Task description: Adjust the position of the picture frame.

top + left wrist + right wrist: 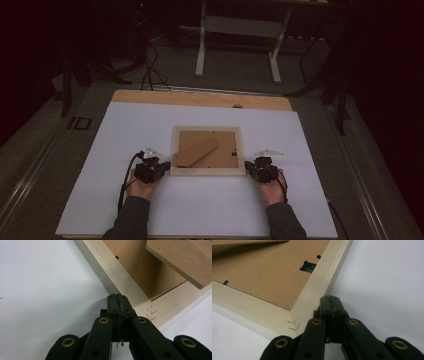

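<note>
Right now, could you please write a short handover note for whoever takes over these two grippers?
Left gripper: fingers shut, empty, tips at the frame's near left corner.
Right gripper: fingers shut, empty, tips at the near right corner.
Picture frame: face down, mid-table on the white sheet; its stand lies on the backing board, a black clip at the frame's edge.
Done: both grippers placed at the corners.
Left: probably handling the frame; nothing is gripped.

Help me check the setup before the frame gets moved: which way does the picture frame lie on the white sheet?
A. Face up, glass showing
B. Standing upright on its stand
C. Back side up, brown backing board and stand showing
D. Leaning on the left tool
C: the picture frame lies flat with its brown backing board and stand facing up.
</note>
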`<action>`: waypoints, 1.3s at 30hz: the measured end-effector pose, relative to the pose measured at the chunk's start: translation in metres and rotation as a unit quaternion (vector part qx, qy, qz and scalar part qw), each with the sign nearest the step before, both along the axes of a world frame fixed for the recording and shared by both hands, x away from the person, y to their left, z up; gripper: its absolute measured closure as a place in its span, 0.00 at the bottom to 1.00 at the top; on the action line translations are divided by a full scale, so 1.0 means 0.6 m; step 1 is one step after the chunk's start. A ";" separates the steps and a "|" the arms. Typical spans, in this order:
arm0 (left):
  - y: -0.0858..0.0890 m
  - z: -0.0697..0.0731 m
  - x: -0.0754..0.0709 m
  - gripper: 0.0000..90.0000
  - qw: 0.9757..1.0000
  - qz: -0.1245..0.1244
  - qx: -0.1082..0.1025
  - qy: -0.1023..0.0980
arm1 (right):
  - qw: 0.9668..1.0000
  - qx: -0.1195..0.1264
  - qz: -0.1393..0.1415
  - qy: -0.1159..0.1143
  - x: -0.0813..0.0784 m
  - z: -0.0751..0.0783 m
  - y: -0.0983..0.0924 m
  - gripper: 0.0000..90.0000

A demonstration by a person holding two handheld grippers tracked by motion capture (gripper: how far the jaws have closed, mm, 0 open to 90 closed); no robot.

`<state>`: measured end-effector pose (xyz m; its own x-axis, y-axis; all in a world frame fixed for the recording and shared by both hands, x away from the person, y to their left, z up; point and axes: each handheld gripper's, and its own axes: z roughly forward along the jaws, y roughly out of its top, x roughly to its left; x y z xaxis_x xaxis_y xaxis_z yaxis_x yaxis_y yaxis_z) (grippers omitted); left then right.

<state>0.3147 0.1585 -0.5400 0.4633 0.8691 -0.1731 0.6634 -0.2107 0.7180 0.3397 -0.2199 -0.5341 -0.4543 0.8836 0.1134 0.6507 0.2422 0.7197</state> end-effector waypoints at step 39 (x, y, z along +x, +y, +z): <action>0.027 0.007 -0.003 0.93 1.000 0.026 -0.003 -0.004 | 1.000 -0.005 0.013 -0.016 0.002 0.003 -0.009 0.99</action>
